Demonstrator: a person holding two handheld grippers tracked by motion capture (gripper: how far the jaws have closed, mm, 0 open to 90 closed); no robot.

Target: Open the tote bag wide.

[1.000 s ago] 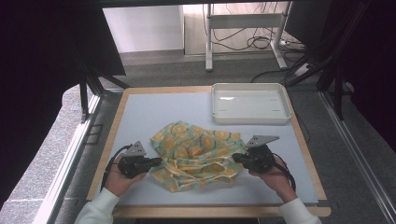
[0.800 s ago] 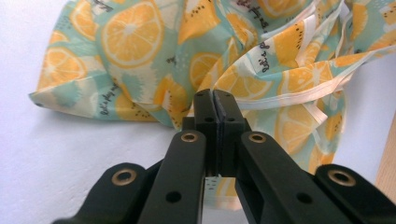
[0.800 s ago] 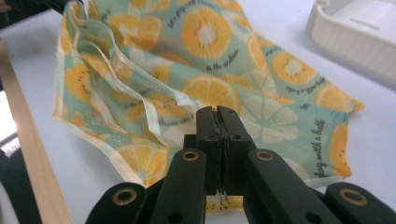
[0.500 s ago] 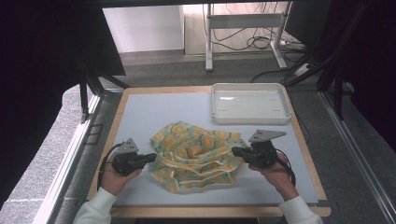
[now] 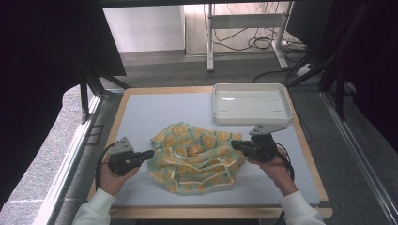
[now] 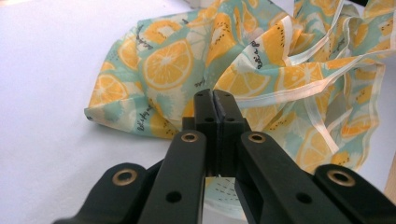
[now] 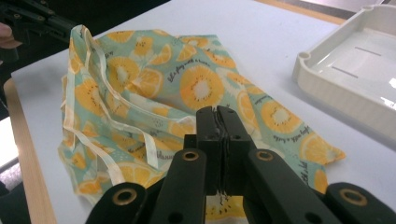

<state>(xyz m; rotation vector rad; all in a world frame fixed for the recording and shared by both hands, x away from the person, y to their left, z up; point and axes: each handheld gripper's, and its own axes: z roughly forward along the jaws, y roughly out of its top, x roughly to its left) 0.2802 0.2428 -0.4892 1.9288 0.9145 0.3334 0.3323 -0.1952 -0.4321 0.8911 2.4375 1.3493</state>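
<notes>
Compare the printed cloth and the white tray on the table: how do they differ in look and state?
The cloth is soft, crumpled and covered with orange fruit slices on pale green; the tray is rigid, plain white and rectangular. The cloth lies near the person, pinched at each side by the left gripper and the right gripper; the tray sits farther back, untouched and empty. Both rest on the same pale table mat.

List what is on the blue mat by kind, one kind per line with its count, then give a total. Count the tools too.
Fruit-print cloth: 1
White tray: 1
Hand-held tools: 2, the left tool and the right tool, each shut on an edge of the cloth
Total: 4
</notes>
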